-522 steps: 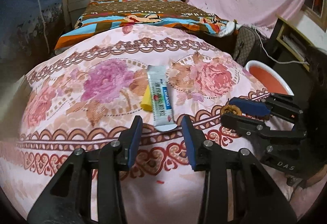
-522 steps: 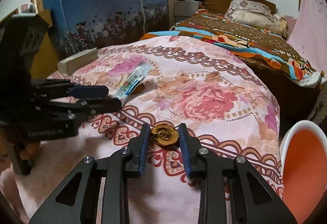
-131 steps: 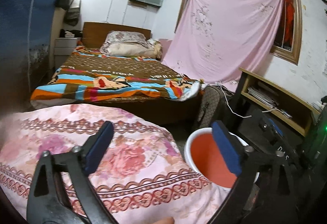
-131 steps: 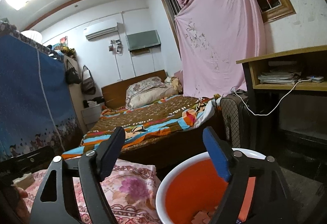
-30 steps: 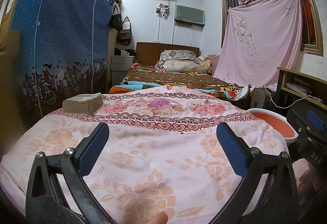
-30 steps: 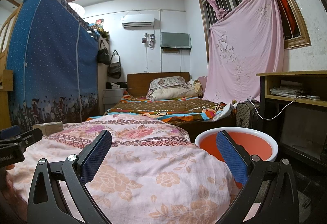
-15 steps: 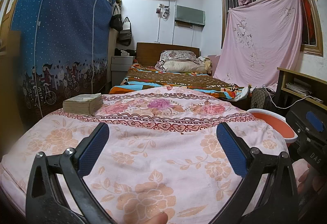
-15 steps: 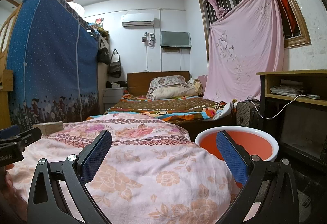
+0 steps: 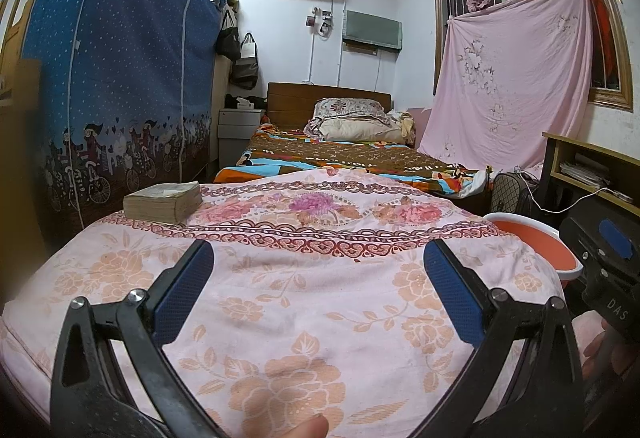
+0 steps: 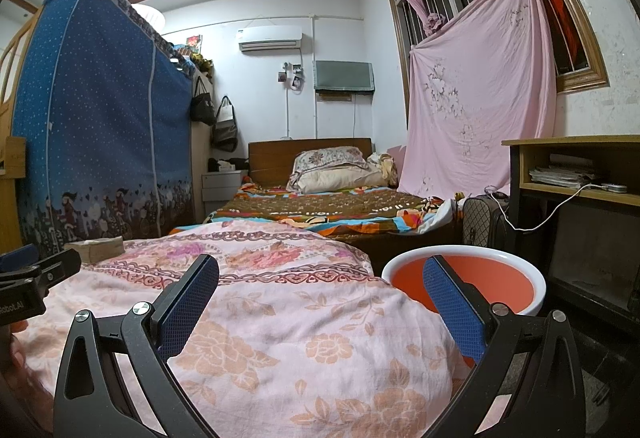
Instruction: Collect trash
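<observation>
Both grippers hover low over the pink floral bedspread [image 9: 320, 278], pointing level across the room. The left gripper [image 9: 318, 286] has its jaws spread wide, nothing between the blue pads. Same for the right gripper [image 10: 320, 290]: wide apart, empty. The orange basin [image 10: 464, 280] sits at lower right, just beside the bedspread's edge. A thick book [image 9: 162, 202] lies at left centre.
</observation>
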Demonstrator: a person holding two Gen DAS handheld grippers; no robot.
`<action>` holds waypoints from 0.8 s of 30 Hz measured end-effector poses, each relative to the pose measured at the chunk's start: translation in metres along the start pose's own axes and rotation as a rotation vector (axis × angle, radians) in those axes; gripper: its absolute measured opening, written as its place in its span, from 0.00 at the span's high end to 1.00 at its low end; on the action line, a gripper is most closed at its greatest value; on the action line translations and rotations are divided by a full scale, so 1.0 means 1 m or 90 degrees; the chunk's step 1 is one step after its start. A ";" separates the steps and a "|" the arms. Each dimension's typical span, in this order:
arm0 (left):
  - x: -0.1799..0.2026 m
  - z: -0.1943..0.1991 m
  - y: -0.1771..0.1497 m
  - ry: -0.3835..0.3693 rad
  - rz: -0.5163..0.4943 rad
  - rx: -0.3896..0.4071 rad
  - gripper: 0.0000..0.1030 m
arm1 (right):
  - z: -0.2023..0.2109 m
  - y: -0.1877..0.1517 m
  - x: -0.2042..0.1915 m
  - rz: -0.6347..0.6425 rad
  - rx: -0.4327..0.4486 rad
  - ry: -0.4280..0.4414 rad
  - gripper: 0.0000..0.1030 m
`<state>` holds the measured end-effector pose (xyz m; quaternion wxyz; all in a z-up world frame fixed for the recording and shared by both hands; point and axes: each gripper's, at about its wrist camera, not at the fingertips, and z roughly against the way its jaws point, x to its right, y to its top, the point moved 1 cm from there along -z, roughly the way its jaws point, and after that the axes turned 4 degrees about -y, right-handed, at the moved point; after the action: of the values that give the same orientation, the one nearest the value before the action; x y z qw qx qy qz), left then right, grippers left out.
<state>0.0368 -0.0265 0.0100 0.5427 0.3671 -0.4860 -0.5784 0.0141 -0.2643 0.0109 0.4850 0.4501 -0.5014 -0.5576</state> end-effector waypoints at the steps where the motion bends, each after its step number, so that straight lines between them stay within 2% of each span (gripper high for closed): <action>1: 0.000 0.000 0.000 0.000 0.000 0.000 0.11 | 0.000 0.000 0.000 0.000 0.000 0.000 0.00; 24: 0.003 0.003 0.004 0.007 0.002 0.012 0.11 | 0.002 -0.002 -0.002 0.000 -0.003 0.001 0.00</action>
<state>0.0341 -0.0283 0.0149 0.5426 0.3745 -0.4890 -0.5712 0.0124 -0.2621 0.0086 0.4861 0.4493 -0.5000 -0.5584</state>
